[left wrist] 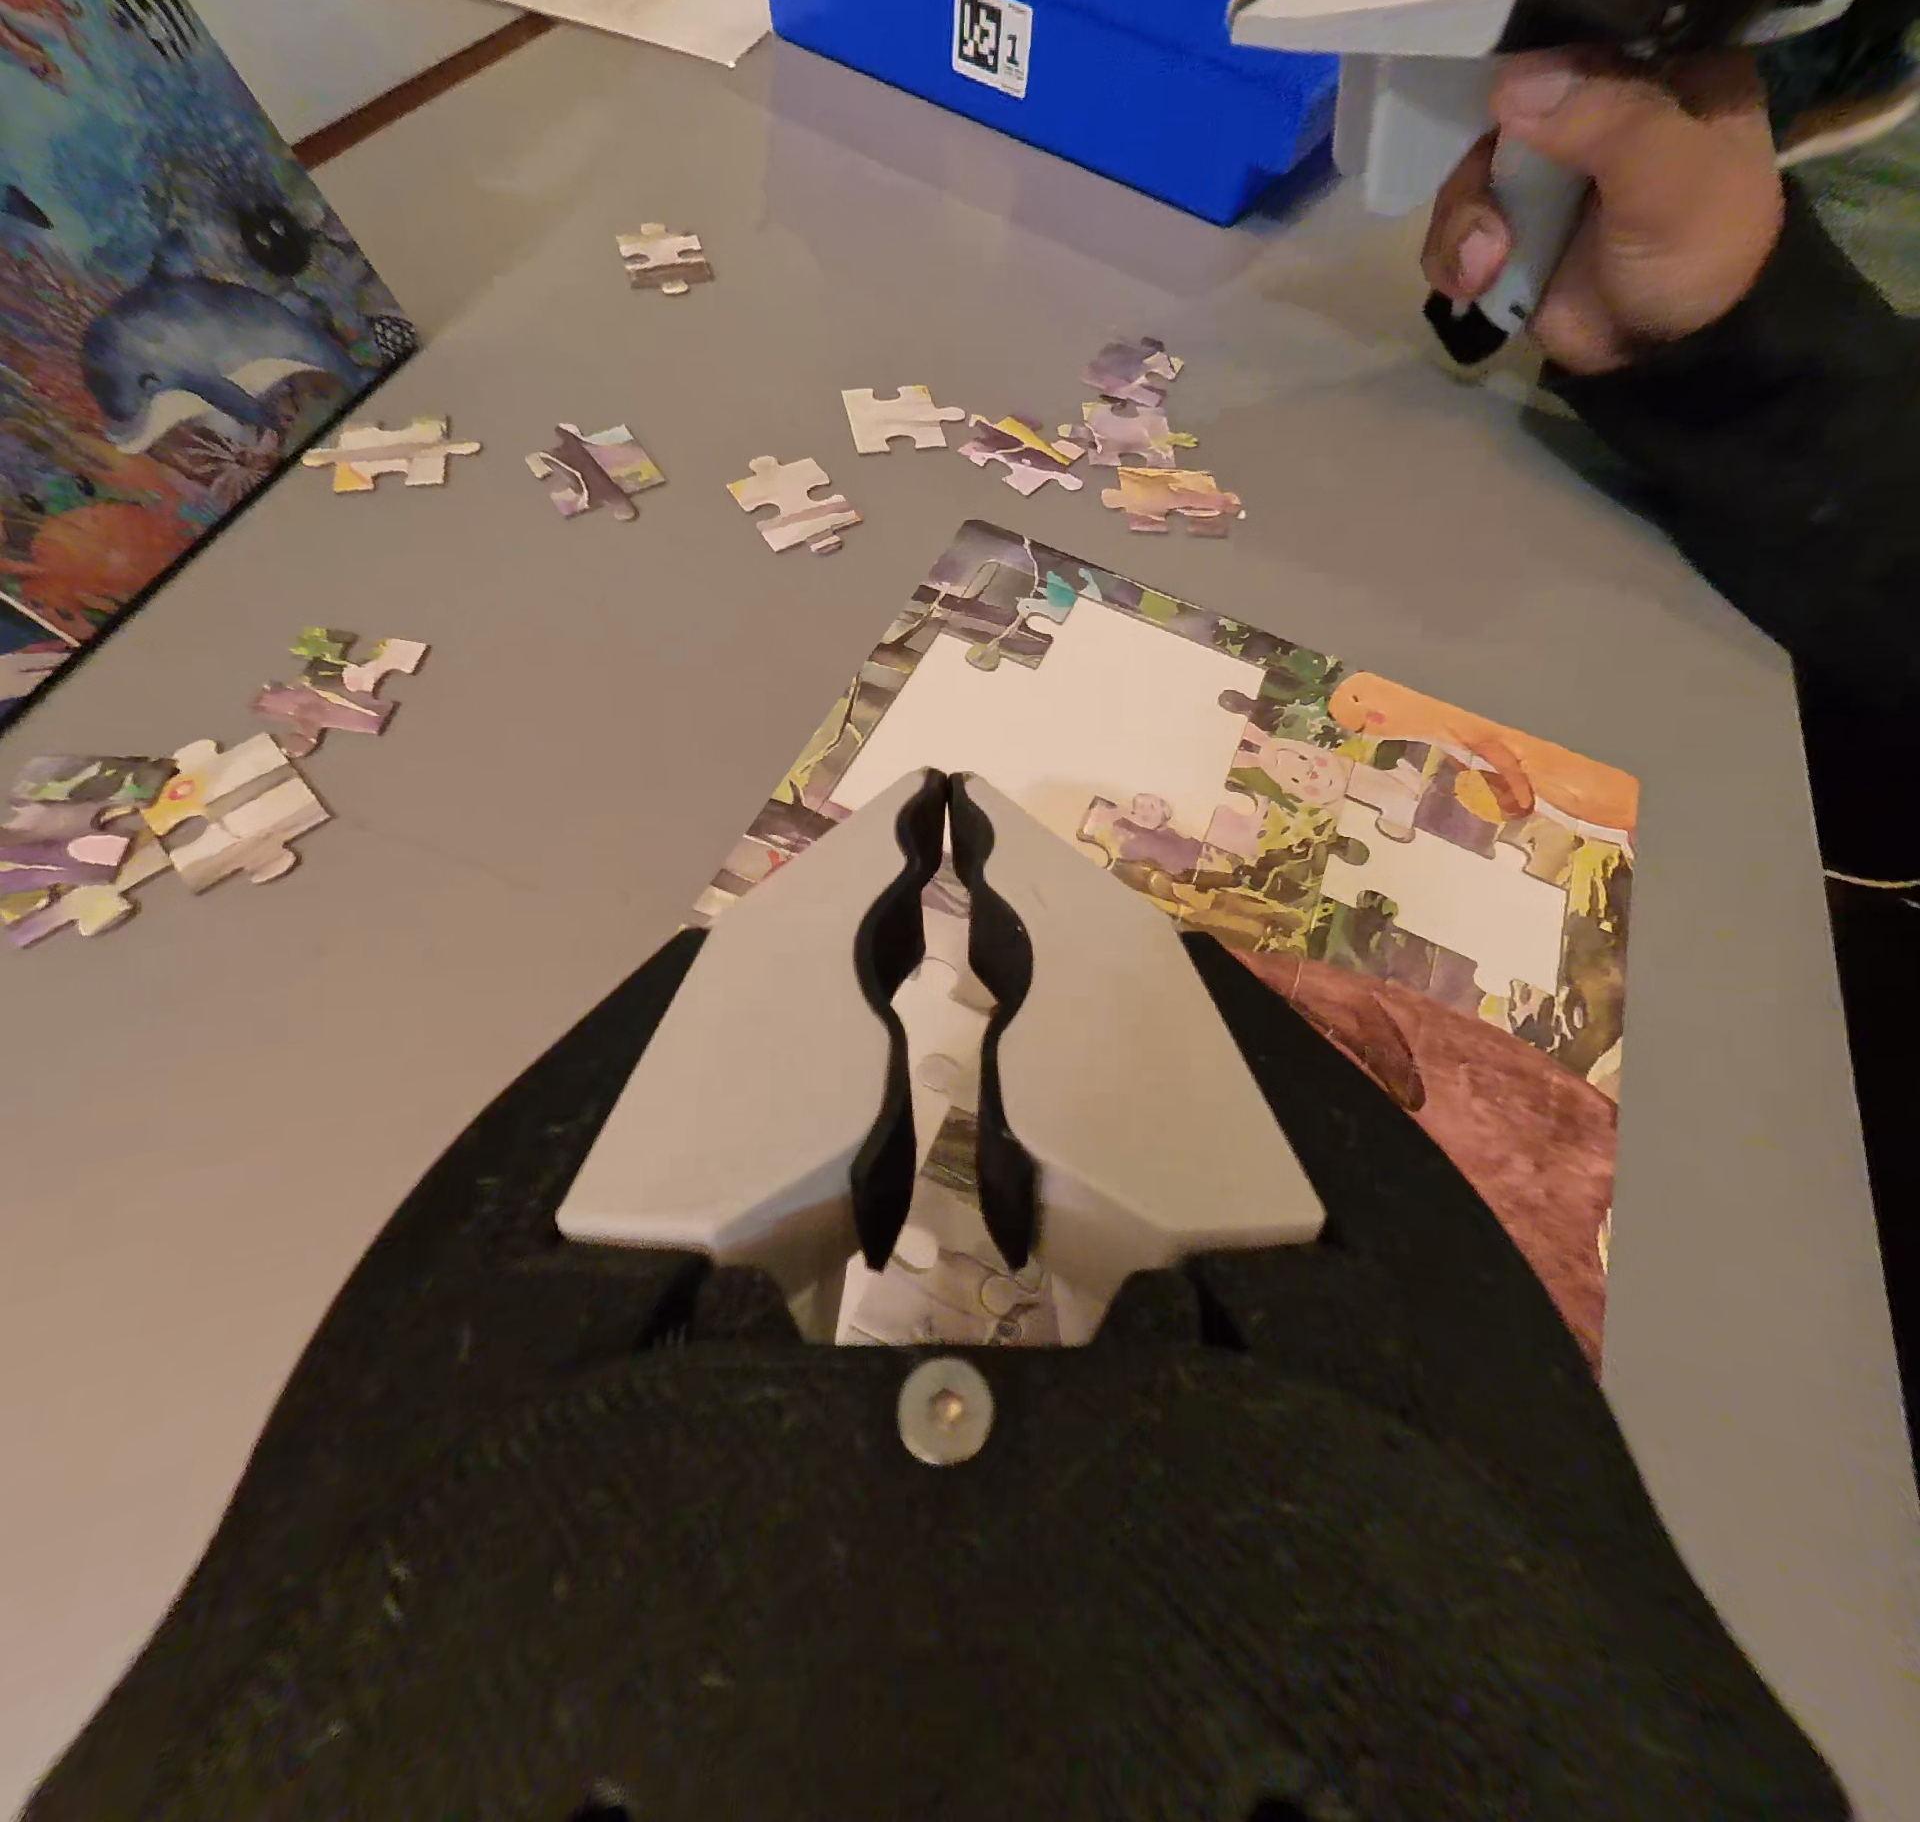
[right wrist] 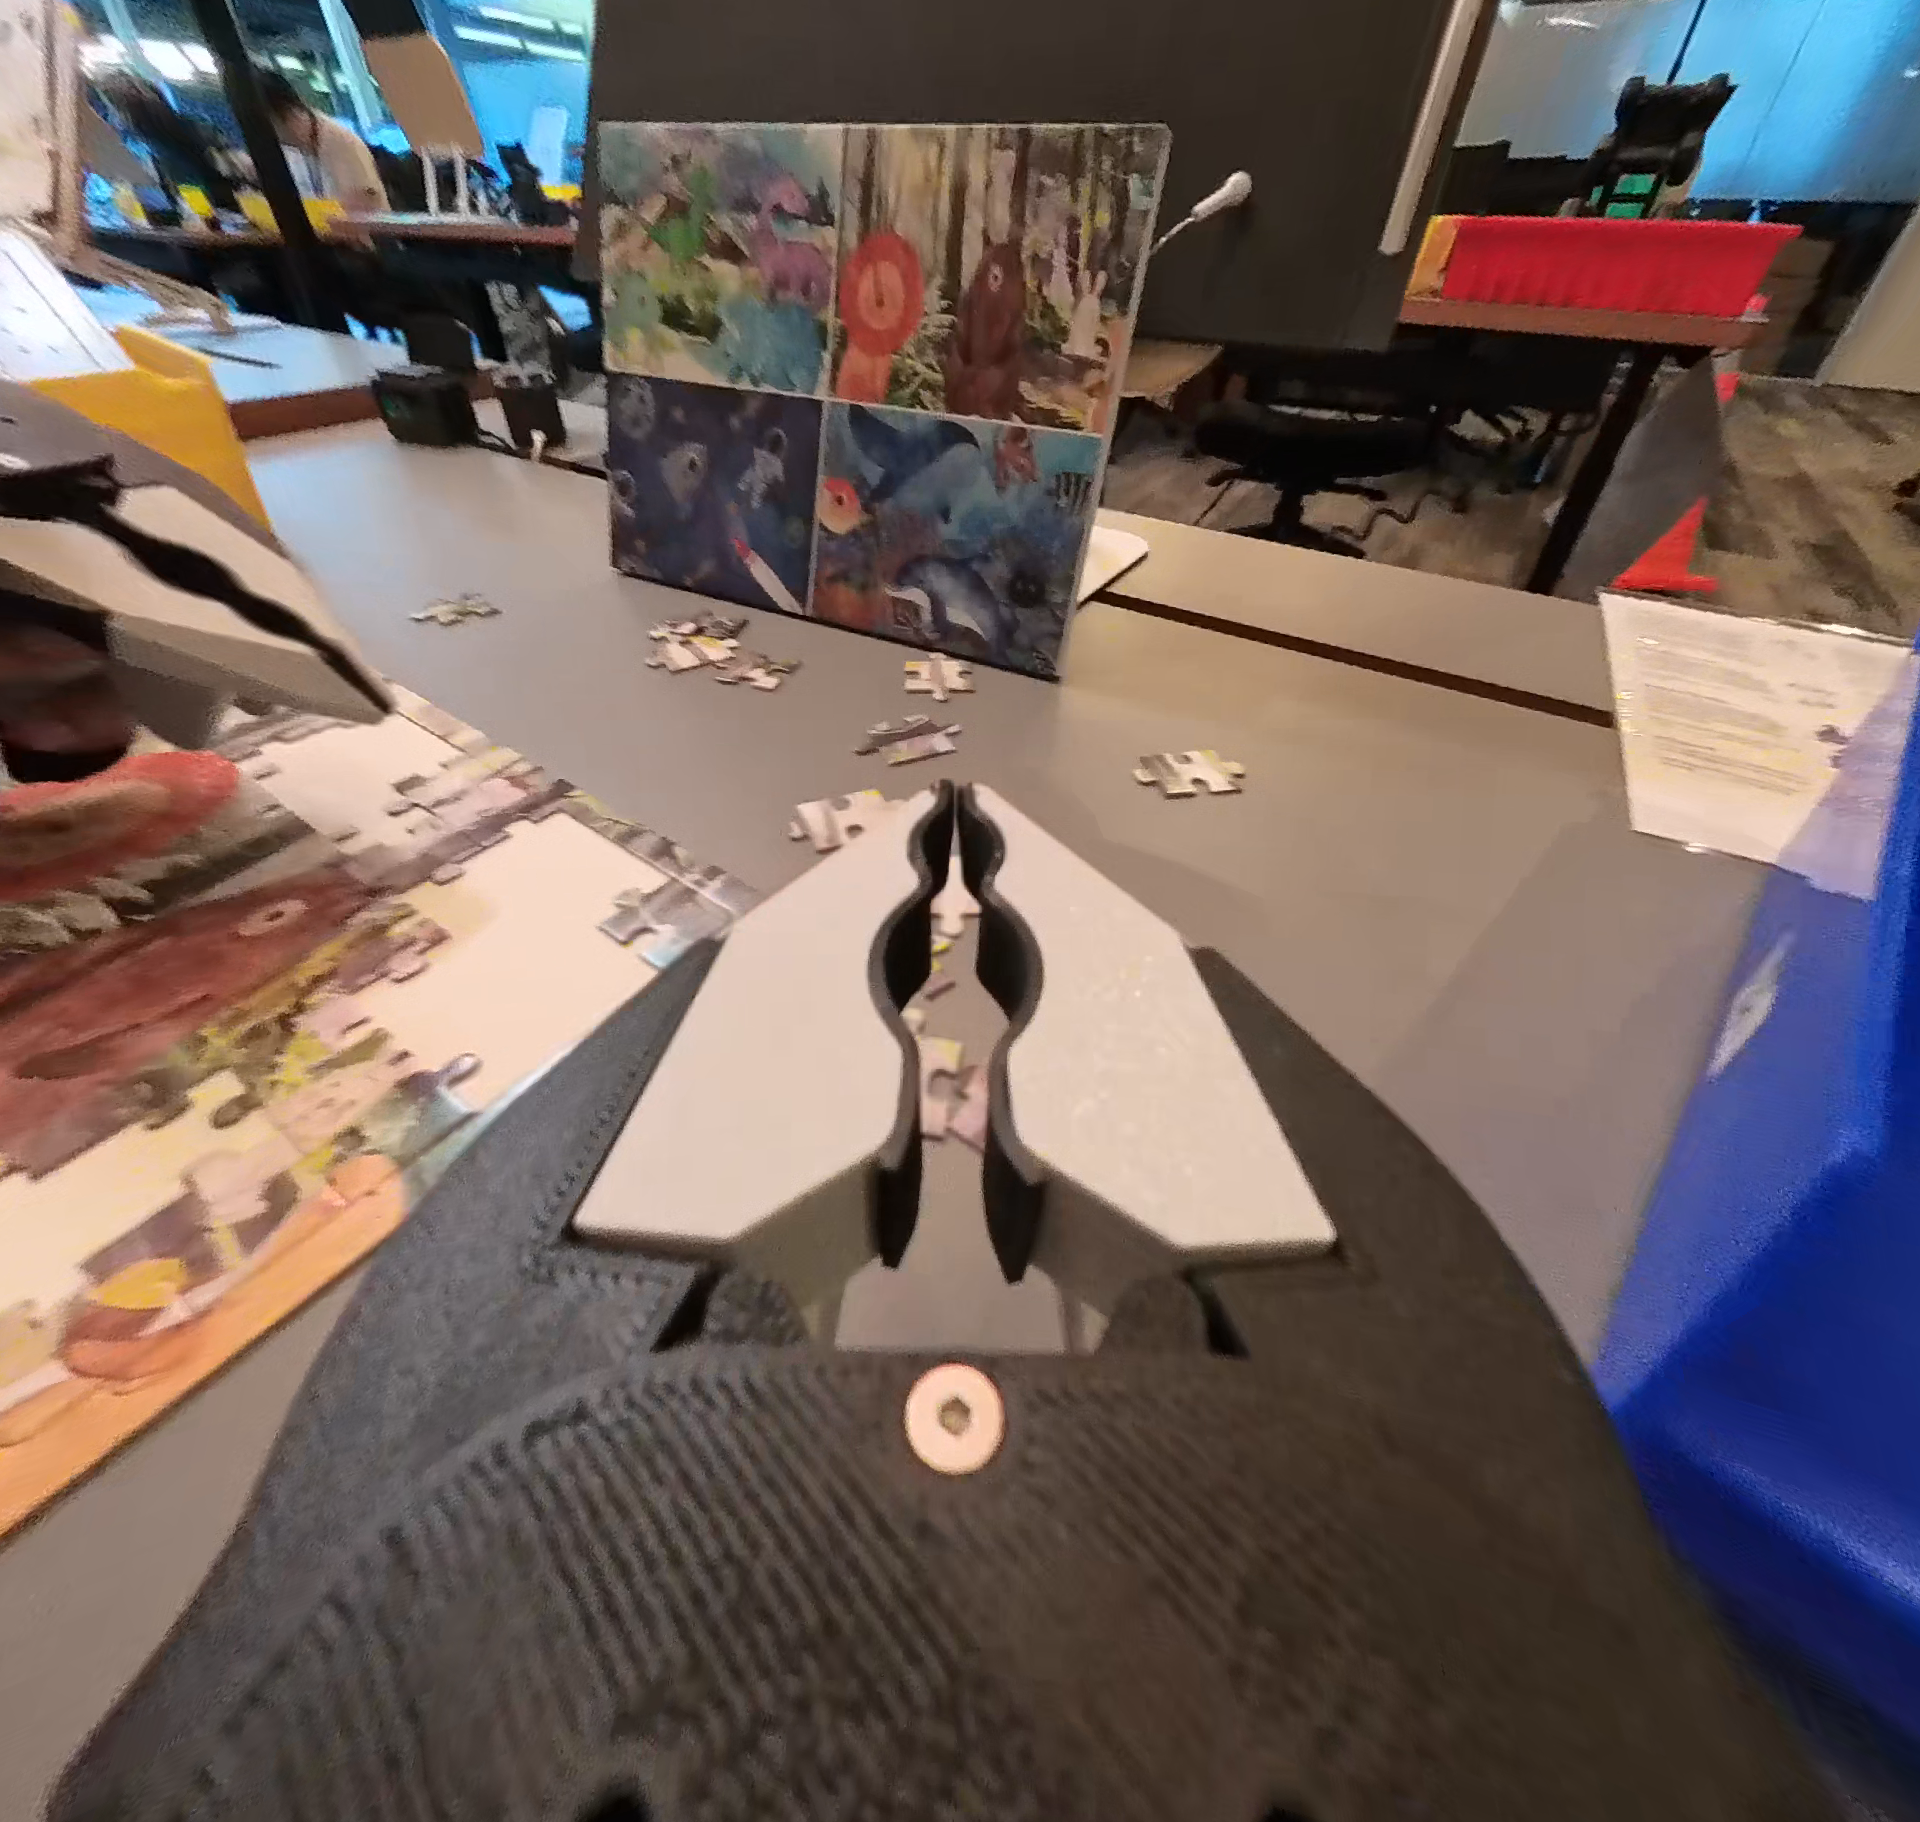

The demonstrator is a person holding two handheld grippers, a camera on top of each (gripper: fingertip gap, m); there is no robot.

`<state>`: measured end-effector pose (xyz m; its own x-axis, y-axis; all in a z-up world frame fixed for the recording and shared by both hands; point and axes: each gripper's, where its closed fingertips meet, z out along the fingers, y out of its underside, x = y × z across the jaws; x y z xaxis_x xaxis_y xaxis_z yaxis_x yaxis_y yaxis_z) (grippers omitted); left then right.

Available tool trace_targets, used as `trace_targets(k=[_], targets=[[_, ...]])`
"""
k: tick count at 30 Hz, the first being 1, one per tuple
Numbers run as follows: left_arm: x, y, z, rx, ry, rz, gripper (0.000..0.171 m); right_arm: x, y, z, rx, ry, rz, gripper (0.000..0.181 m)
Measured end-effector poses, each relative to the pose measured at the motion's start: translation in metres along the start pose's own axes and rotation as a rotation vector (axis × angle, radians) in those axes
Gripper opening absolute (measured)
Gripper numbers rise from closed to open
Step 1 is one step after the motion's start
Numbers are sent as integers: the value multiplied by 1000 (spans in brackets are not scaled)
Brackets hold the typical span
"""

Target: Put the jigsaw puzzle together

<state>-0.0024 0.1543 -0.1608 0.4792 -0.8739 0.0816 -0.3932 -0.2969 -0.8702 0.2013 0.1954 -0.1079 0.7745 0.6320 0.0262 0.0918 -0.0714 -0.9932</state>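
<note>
The partly built jigsaw board (left wrist: 1455, 1097) lies on the grey table, with white bare gaps at its upper left and right. It also shows in the right wrist view (right wrist: 208, 1024). My left gripper (left wrist: 948, 783) is shut and empty, its tips over the board's left bare patch. In the right wrist view it (right wrist: 376, 704) hangs over the board's far edge. My right gripper (right wrist: 956, 796) is shut and empty above the table right of the board, pointing at loose pieces (right wrist: 831, 816). In the left wrist view it (left wrist: 1247, 11) is held high by a hand (left wrist: 1631, 214). Several loose pieces (left wrist: 795, 503) lie beyond the board.
A puzzle box (right wrist: 862, 370) stands upright at the table's back; it also shows in the left wrist view (left wrist: 156, 318). A blue bin (left wrist: 1039, 37) sits beyond the pieces, close to my right gripper's side (right wrist: 1766, 1201). A paper sheet (right wrist: 1745, 723) lies beside it. More pieces (left wrist: 156, 827) lie left. Across from one pair of fingers to the other is roughly 20 centimeters.
</note>
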Motion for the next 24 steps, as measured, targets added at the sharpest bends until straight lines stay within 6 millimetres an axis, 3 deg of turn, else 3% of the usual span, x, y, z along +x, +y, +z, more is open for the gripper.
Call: trace_targets(k=[6, 9, 16, 24], targets=[[2, -8, -4, 50, 4, 5, 0, -22, 5, -12, 15, 5, -11, 7], [2, -10, -5, 62, -7, 24, 0, -27, -6, -23, 84, 32, -52, 5], [3, -12, -6, 84, 0, 17, 0, 5, -5, -43, 119, 159, 12, 9], [2, -12, -6, 100, 32, -23, 0, 8, 1, -39, 96, 152, 51, 12]])
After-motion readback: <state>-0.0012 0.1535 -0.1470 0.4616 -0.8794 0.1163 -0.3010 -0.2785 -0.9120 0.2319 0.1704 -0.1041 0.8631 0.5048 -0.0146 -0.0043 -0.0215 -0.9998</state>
